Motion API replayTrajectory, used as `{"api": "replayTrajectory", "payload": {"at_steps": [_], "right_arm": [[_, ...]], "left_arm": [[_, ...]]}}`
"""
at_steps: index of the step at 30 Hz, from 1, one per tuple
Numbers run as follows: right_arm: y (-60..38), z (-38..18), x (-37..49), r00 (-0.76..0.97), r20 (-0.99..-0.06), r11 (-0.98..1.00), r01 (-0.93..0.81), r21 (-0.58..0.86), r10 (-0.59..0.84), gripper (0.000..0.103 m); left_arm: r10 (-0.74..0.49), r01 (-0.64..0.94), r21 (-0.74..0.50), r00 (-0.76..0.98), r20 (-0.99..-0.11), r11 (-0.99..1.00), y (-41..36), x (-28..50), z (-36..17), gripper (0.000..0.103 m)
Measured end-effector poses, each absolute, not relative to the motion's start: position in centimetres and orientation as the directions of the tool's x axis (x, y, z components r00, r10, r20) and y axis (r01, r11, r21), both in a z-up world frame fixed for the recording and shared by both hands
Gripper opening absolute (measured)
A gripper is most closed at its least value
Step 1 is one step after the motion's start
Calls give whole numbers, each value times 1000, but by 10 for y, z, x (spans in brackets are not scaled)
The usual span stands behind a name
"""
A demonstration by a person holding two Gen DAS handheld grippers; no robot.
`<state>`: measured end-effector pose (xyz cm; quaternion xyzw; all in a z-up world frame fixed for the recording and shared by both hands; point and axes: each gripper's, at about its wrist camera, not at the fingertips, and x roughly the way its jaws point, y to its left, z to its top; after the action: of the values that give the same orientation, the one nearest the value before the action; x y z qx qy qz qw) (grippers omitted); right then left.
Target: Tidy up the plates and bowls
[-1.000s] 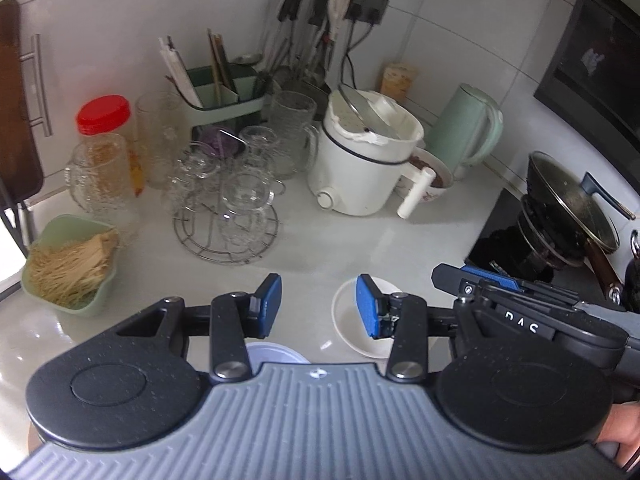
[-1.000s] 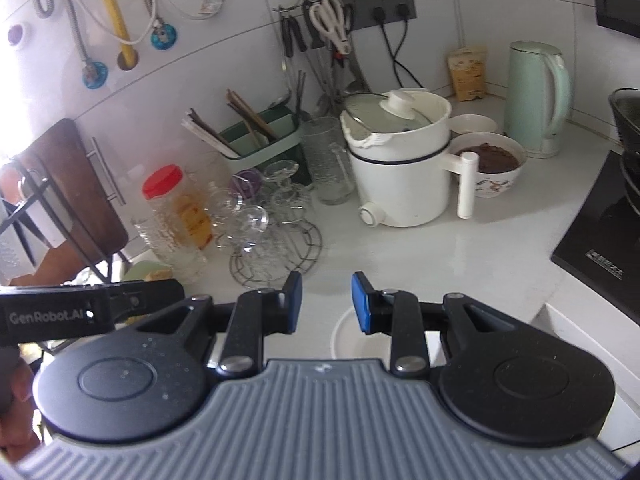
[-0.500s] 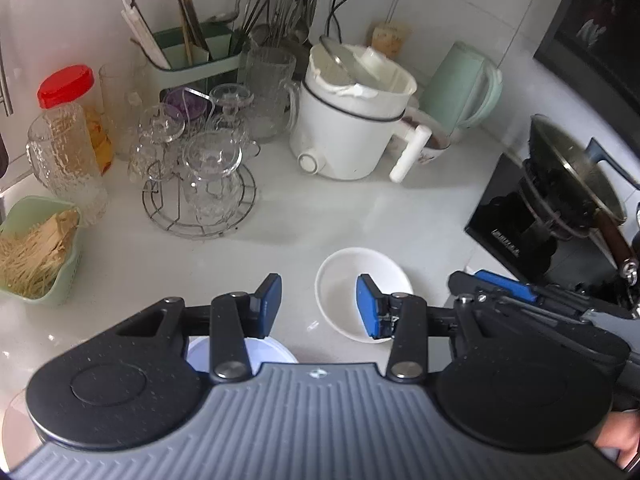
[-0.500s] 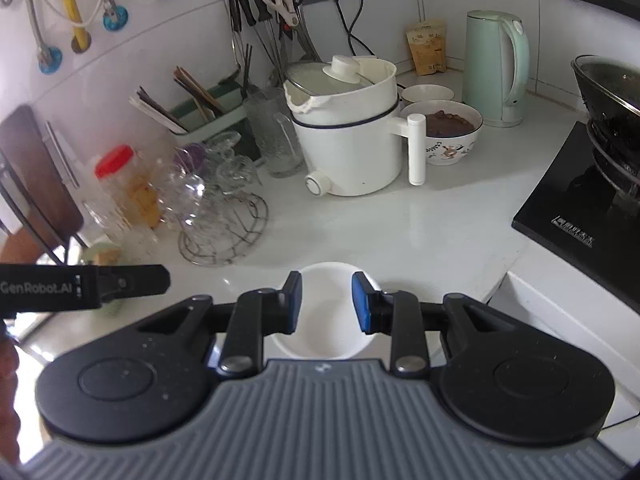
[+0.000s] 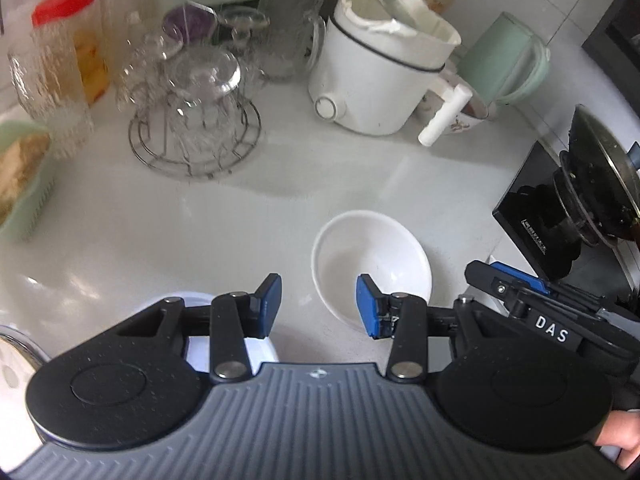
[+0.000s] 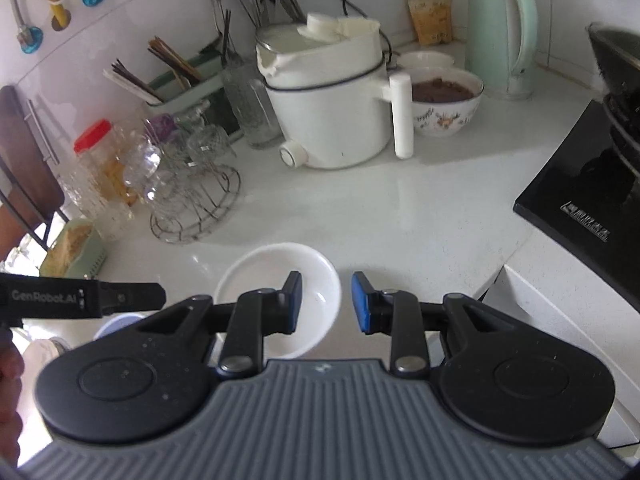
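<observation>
At the near left edge of the pale stone counter a small white dish with a bluish rim lies mostly hidden under the left gripper, whose blue pads stand apart with nothing between them. To its right, the shallow round white ceramic bowl sits empty, close to the counter's front edge. The right gripper hangs over it, jaws parted and empty, its left finger above the bowl's hollow and the right one outside the rim. The grasp will likely go best by straddling that near right rim, one pad inside and one outside, closing firmly on the slick glaze and lifting level, clear of the black cooktop at far right.
</observation>
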<state>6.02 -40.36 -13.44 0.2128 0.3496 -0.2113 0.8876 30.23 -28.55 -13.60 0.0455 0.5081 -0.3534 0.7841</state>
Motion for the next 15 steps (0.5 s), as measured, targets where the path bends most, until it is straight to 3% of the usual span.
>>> {"api": "replayTrajectory", "payload": {"at_steps": [10,15], "right_arm": [[-434,-168,75,655,-748,835,466,291,-105,31],[-443,-180,86,656,-753,836,446,321,-61,31]], "left_arm": [[-467,486,-339,169,-868,806,-312,310,-176,47],[-424,469,-299,185,-887,831,-325,314,-183,47]]}}
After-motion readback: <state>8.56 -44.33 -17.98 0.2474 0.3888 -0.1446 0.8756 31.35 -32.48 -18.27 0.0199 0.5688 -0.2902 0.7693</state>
